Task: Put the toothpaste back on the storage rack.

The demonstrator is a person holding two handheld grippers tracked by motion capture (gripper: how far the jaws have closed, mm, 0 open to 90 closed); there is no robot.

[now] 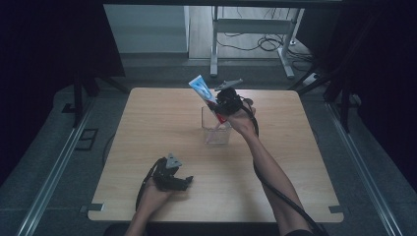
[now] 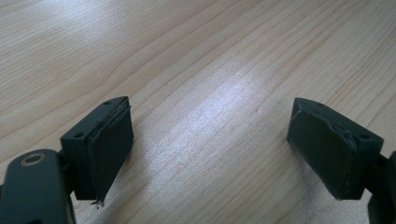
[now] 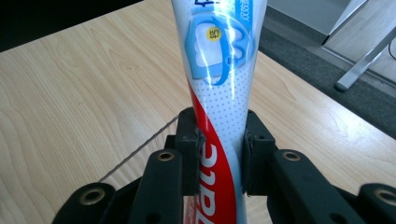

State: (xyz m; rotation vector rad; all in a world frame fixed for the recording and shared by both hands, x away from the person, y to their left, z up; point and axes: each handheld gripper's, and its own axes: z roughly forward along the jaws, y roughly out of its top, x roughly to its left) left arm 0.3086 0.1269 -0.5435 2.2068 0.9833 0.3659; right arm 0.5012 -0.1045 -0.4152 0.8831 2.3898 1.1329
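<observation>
Clamped by the right gripper (image 1: 222, 105), the toothpaste tube (image 1: 202, 90) is tilted toward 11 o'clock above the clear cup (image 1: 217, 129), while the left gripper (image 1: 183, 182) is held wide at 7 o'clock.

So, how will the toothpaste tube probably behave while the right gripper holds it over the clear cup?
The toothpaste tube is likely soft: the right gripper fingers clamp its narrow part, so it may dent or bend. Its glossy skin shows glare, so it could slip. The clear cup looks thin and light, and may tip if the tube leans on its rim.

A toothpaste tube (image 3: 219, 93) is clamped between the right gripper's (image 3: 219, 154) black jaws. Wooden table (image 3: 84, 93) is seen underneath.
</observation>
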